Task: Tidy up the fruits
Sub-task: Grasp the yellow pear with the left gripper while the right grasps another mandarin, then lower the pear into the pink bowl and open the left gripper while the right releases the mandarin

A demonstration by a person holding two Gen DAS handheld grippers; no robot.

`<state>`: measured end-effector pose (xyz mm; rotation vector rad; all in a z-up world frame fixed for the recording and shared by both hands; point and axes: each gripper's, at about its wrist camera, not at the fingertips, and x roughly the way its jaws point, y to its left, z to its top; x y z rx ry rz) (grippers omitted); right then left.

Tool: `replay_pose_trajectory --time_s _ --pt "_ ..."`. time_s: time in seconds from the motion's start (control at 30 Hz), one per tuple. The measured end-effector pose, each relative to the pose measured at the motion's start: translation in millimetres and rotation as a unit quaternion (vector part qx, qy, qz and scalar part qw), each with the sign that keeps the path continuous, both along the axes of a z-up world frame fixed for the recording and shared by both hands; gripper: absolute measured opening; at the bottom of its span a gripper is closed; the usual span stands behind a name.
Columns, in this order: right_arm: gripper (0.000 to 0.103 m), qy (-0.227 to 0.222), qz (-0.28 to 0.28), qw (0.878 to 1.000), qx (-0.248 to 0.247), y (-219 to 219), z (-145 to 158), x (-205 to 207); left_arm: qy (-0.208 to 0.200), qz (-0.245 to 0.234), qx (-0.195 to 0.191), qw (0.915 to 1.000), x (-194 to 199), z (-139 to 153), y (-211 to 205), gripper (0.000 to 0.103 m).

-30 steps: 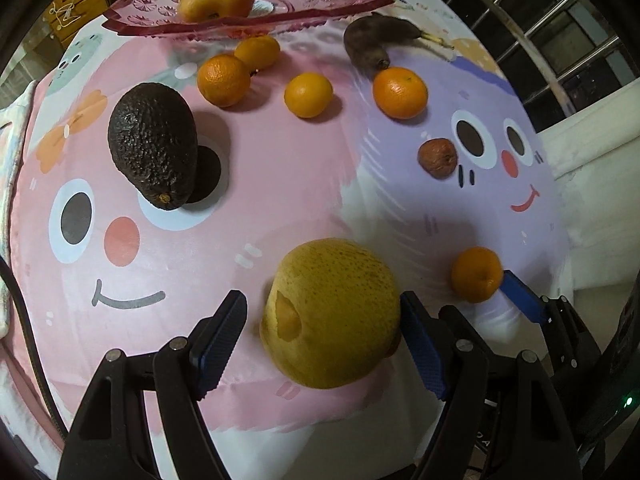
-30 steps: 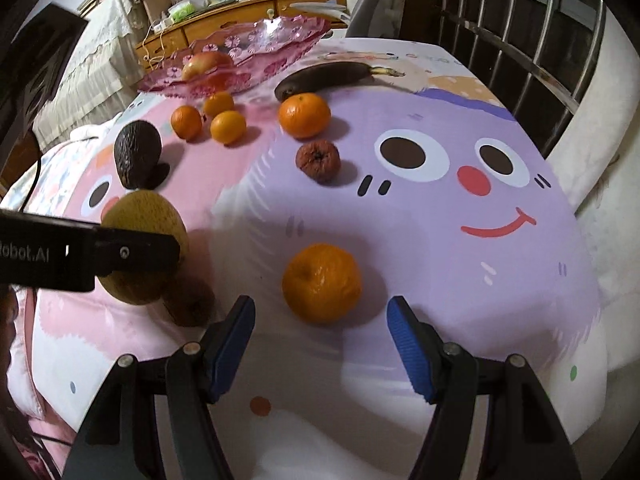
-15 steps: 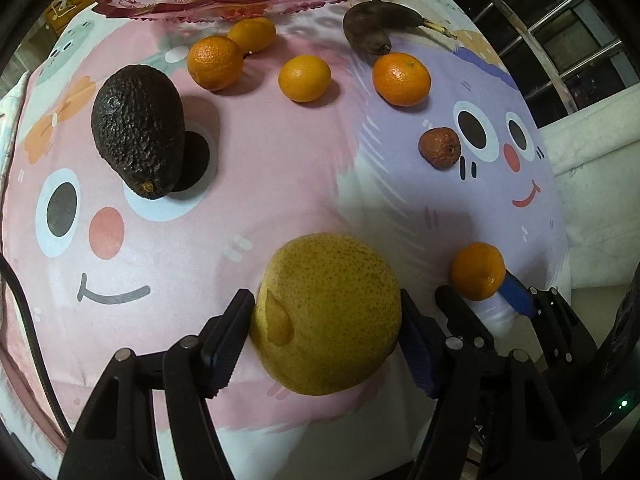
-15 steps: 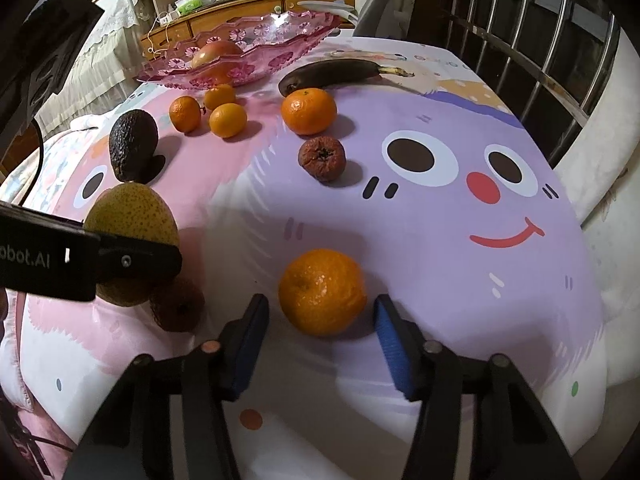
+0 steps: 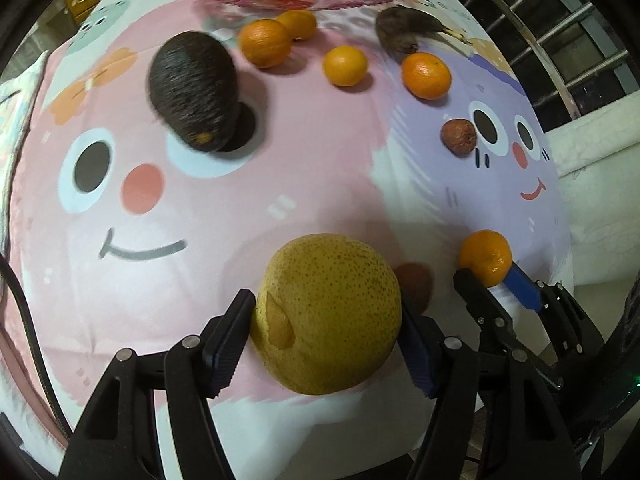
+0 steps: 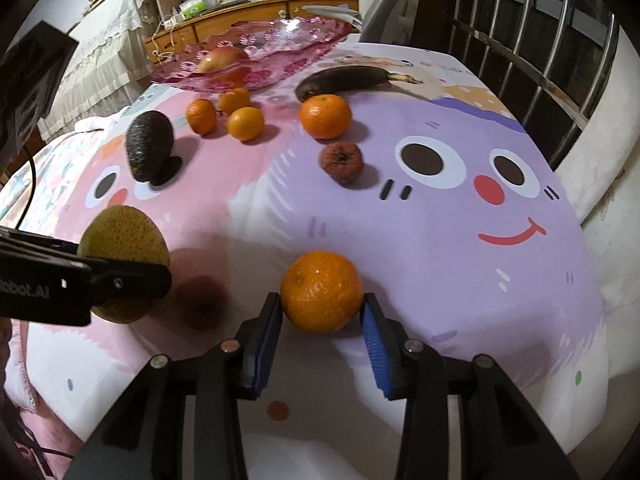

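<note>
My left gripper (image 5: pixel 326 322) is shut on a large yellow pear (image 5: pixel 328 312) and holds it above the cloth; the pear also shows in the right wrist view (image 6: pixel 122 240). My right gripper (image 6: pixel 322 320) is shut on an orange tangerine (image 6: pixel 322 290), with both pads against its sides; the tangerine also shows in the left wrist view (image 5: pixel 486 256). A pink glass fruit dish (image 6: pixel 280 46) at the far end holds an apple (image 6: pixel 222 58).
On the cartoon-face cloth (image 6: pixel 440 220) lie a dark avocado (image 6: pixel 149 146), three small oranges (image 6: pixel 245 122), a bigger orange (image 6: pixel 326 115), a shrivelled brown fruit (image 6: pixel 341 161), a blackened banana (image 6: pixel 344 78) and a small brown fruit (image 6: pixel 202 300). Metal bars (image 6: pixel 540 40) stand on the right.
My left gripper closed on the pear and lifted it, uncovering the small brown fruit. My right gripper moved forward and closed around the tangerine.
</note>
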<state>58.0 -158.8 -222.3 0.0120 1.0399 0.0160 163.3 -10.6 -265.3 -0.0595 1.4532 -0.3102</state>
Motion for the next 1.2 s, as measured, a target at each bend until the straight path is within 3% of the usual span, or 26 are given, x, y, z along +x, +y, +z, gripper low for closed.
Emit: replay_pose_trajectory --time_s 0.23,0.53,0.77,1.2 --pt "0.04 -0.014 0.037 0.999 0.009 24.5 14.5 3.9 -0.012 0.028 0.002 0.9995 -4.7 15.6 29.1 0.067" --pt "0.04 -0.049 0.073 0.996 0.03 44.5 48.0 29.5 -0.061 0.07 0.005 0.9957 12.0 58.4 60.8 0.067" --pt "0.04 -0.086 0.084 0.992 0.04 44.5 76.4 64.2 -0.109 0.115 0.013 0.9873 50.5 82.0 75.7 0.067" --pt "0.04 -0.096 0.097 0.99 0.038 26.1 101.1 141.3 -0.156 0.198 0.008 0.9677 123.7 104.3 93.0 0.067"
